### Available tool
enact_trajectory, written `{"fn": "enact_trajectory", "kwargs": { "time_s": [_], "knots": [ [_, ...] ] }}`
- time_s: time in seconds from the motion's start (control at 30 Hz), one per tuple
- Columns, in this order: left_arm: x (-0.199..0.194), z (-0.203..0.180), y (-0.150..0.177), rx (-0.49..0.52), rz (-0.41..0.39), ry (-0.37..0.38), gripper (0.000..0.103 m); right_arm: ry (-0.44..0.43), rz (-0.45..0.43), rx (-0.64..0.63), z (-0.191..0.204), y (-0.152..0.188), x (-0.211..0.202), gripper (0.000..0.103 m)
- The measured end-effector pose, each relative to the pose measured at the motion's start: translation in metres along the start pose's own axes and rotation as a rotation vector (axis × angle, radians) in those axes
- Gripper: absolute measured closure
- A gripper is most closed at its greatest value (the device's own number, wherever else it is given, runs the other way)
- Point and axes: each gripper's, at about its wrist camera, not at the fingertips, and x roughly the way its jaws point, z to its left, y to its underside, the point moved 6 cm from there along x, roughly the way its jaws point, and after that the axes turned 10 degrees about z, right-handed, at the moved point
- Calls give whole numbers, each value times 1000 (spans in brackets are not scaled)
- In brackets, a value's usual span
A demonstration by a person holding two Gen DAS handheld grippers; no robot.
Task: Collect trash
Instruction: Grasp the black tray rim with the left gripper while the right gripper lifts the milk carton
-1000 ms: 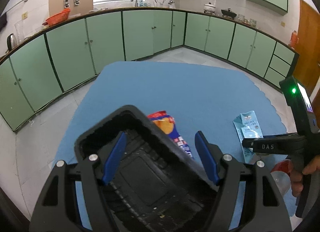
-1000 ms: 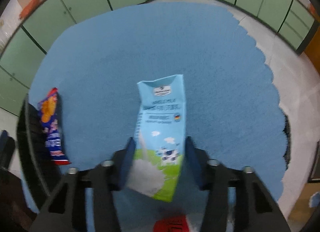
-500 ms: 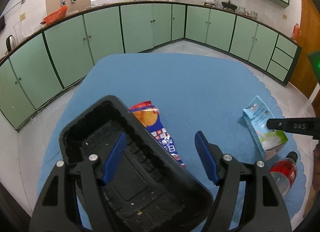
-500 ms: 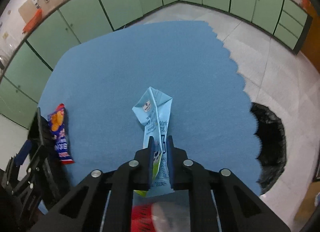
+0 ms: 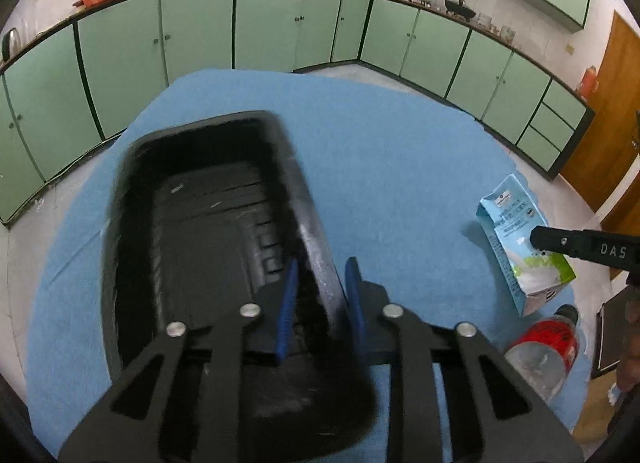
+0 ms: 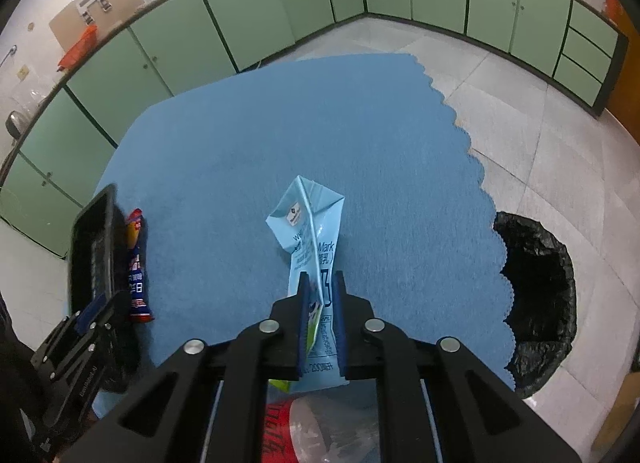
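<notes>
Blue-padded fingers of the right gripper [image 6: 320, 295] had pinched the milk carton [image 6: 310, 223] flat and lifted it off the tabletop [image 6: 280, 135]. The left gripper [image 5: 320, 295] was closing on the black tray [image 5: 192, 231] wall; the bin [image 6: 536, 283] waited beyond.

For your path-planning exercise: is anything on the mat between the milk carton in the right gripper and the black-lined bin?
Nothing visible. The milk carton is pinched in the right gripper; only bare blue mat and its scalloped edge lie between it and the black-lined bin on the floor.
</notes>
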Motion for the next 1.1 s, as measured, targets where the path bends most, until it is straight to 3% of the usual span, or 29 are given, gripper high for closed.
{"fn": "enact_trajectory", "kwargs": {
  "time_s": [0.3, 0.37, 0.57, 0.87, 1.1],
  "knots": [
    [-42, 11, -3, -21, -98, 28, 90, -14, -64, -33, 9, -1, -22, 93],
    [-52, 10, -3, -21, -124, 36, 90, -25, -74, -40, 11, -2, -27, 99],
    [-80, -8, -16, 11, -199, 78, 90, -10, -91, -53, 9, -5, -38, 100],
    [-88, -67, -30, 103, -225, 181, 90, -24, -147, -31, -4, -8, -64, 100],
    [-74, -130, -33, 187, -208, 268, 90, 16, -193, 21, -44, -5, -94, 100]
  ]
}}
